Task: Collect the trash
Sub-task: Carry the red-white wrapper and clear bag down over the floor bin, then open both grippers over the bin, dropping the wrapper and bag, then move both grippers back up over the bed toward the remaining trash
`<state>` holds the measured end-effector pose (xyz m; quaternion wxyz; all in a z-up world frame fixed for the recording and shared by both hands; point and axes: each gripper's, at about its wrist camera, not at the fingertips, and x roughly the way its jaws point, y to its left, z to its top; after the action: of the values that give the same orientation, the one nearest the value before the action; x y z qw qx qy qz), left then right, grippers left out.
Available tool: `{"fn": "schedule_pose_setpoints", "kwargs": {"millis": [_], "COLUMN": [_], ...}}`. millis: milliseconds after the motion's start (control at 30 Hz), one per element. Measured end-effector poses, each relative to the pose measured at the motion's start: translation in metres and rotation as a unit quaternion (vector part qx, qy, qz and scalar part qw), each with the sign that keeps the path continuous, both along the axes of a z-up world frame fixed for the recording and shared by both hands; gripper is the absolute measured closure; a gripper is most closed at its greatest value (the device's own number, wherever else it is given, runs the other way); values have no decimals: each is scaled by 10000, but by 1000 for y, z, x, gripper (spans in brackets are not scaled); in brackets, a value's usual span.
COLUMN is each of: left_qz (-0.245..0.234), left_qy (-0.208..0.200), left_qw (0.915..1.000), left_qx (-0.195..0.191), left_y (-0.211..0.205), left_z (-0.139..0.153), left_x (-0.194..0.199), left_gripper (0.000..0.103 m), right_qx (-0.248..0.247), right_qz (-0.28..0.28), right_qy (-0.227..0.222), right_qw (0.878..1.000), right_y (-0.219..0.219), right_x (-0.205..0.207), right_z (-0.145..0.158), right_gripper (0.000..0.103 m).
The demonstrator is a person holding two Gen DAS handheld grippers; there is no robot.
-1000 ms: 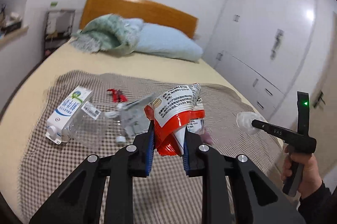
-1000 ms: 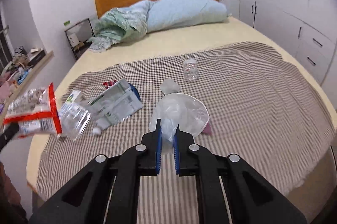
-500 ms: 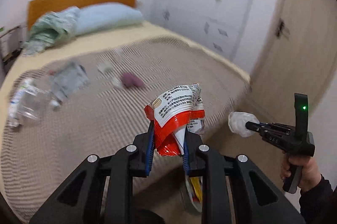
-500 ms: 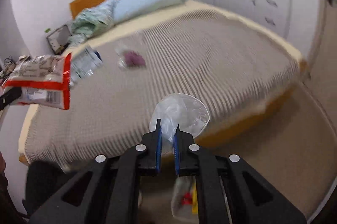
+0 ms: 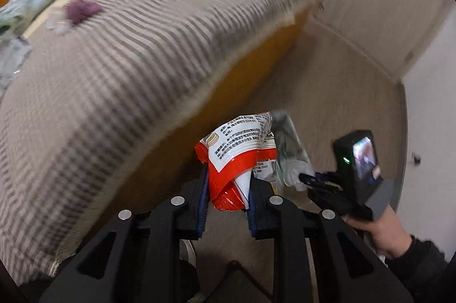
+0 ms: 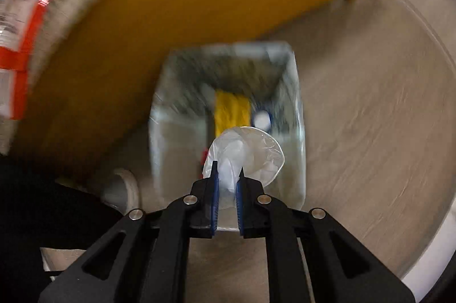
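wrapper (image 5: 236,152) red/wht | blanket (image 5: 114,52) brn-wht checks | bed frame (image 6: 199,4) orange

Both wrist views look steeply down, sharing the bin (image 6: 228,115) beside the bed (image 5: 142,52).

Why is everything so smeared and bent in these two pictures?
Left wrist view: the checked bedspread streaks with motion blur, while the snack wrapper looks sharp. Right wrist view: the trash bin is smeared, the clear plastic bag crisp. The fisheye lens curves the edges.
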<state>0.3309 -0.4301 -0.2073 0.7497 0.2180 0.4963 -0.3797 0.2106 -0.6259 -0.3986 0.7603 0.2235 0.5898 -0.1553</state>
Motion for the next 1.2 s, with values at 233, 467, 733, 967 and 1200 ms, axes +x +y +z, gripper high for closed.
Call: {"fn": "schedule_pose_setpoints", "kwargs": {"millis": [233, 467, 733, 967, 1200], "left_qz": [-194, -419, -717, -104, 143], "left_qy": [368, 486, -644, -271, -82], "left_qw": [9960, 9836, 9822, 9906, 9936], "left_qx": [785, 1688, 1610, 1335, 1122], "left_y": [-38, -86, -111, -91, -73], "left_z": [-81, -162, -187, -167, -144], "left_x": [-5, -14, -14, 2, 4], "left_gripper": [83, 80, 7, 7, 7], "right_qx": [142, 419, 222, 273, 192], "right_qz": [-445, -1497, -1472, -1407, -1298], "right_qy": [126, -462, -251, -350, -326], "right_qw": [9988, 9868, 9885, 9891, 9908], "right_y": [-9, -30, -29, -23, -19], "right_x": [-36, -100, -114, -105, -95], "right_z": [-39, -10, -18, -15, 2], "right_gripper": [43, 43, 43, 43, 43]}}
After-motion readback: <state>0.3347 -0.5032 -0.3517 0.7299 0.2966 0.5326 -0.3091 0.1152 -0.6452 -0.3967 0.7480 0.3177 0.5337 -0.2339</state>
